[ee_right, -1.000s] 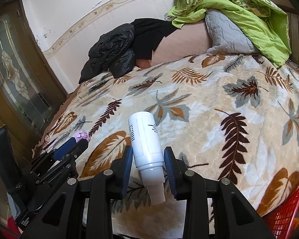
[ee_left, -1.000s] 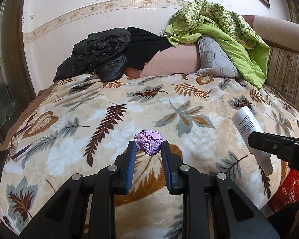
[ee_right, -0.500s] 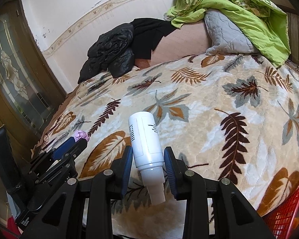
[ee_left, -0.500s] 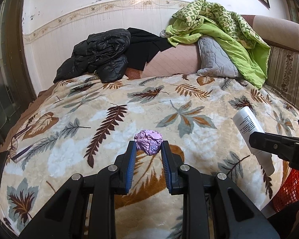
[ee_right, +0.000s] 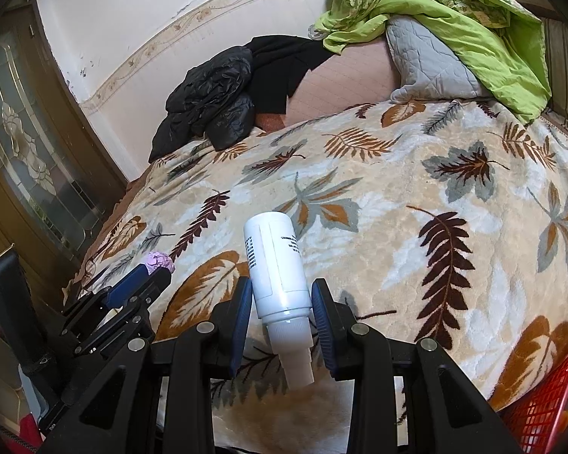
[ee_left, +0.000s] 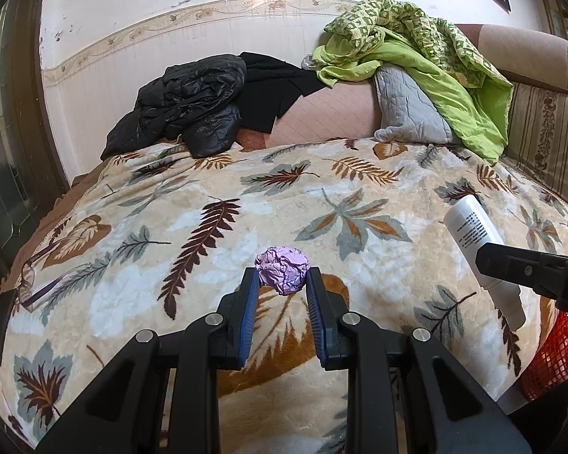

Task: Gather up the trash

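My left gripper (ee_left: 282, 278) is shut on a crumpled purple paper ball (ee_left: 283, 269), held just above a leaf-patterned blanket (ee_left: 193, 204) on a bed. The ball also shows at the left of the right wrist view (ee_right: 159, 261). My right gripper (ee_right: 282, 287) is shut on a white plastic bottle (ee_right: 275, 265), held cap toward the camera near the bed's front edge. The bottle also shows at the right of the left wrist view (ee_left: 473, 230).
A red mesh basket (ee_right: 541, 412) stands at the bed's lower right corner. A black jacket (ee_left: 185, 109), a grey pillow (ee_left: 405, 109) and a green quilt (ee_left: 435, 60) lie at the head of the bed. A wooden glass door (ee_right: 22, 143) is at left.
Both grippers have held their objects and barely moved; the view has shifted only slightly.
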Tool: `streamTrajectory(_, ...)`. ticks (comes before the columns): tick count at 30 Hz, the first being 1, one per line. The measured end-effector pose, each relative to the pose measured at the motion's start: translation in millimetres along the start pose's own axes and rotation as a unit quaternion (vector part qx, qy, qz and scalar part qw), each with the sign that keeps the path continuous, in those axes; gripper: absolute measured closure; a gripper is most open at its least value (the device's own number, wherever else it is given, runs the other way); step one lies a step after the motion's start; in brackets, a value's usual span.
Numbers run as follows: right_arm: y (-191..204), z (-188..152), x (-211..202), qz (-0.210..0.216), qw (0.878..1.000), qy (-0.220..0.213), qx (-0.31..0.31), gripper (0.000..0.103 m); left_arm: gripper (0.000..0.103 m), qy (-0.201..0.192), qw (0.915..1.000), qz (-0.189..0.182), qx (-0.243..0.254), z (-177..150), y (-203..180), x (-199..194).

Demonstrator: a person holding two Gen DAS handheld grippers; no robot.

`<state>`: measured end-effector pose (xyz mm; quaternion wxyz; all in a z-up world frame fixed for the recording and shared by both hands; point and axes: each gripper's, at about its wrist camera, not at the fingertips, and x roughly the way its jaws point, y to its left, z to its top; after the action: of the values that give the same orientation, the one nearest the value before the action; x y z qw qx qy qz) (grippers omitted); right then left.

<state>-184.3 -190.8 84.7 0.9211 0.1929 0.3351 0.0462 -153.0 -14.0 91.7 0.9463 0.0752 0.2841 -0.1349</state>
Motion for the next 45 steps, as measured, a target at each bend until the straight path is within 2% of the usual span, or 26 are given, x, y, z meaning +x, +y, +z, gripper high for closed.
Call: streamTrajectory(45, -2.0, 0.4, -1.0, 0.001, 1.000, -0.001, 0.003, 0.068, 0.079, -0.007, 0.9999, -0.007, 0.009, 1.3, -10.6, 0.3)
